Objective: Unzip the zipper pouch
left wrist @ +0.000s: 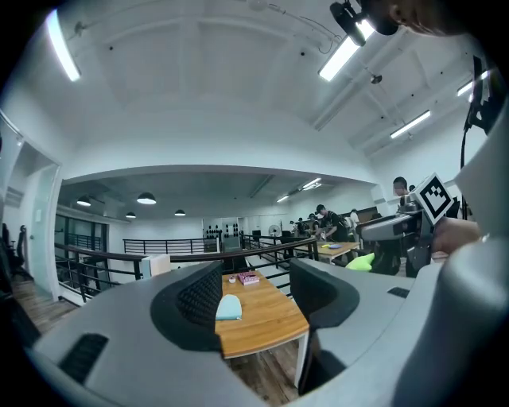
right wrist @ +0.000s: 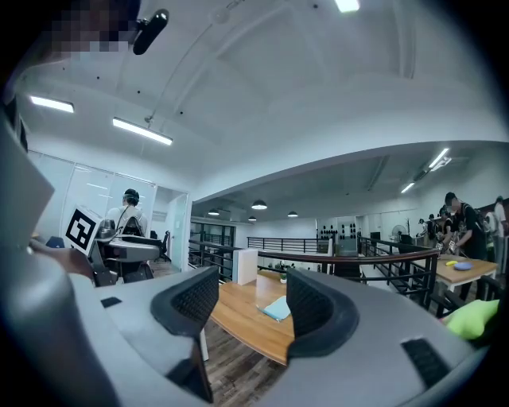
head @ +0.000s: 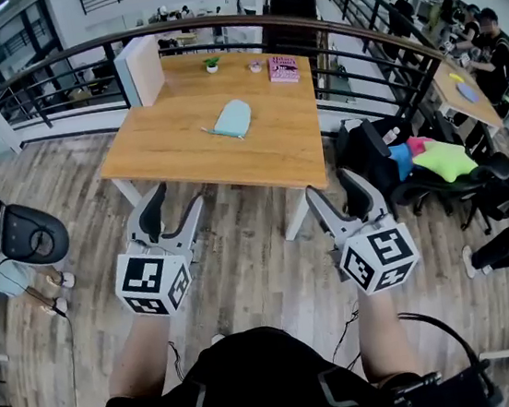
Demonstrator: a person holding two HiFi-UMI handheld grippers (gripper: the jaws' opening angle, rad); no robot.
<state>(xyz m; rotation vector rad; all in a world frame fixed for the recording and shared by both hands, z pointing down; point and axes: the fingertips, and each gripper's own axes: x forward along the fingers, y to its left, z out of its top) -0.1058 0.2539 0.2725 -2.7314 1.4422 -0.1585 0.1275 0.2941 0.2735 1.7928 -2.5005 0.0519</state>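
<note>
Wooden counter [head: 173,148] well ahead of spread, empty fingers [head: 152,213]; pouch [head: 232,118] at its middle, lengthwise away, between left gripper [head: 172,214] and right gripper [head: 338,200], neither clearly nearer.

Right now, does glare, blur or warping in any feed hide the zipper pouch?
Head view: even light, sharp, railing bowed by the lens, zipper pouch plain on the wooden table. Left gripper view: heavy fisheye, dark corners, bright ceiling lights, yet it shows small and unglared. Right gripper view: same warping, softer light, it is small but clear.
</note>
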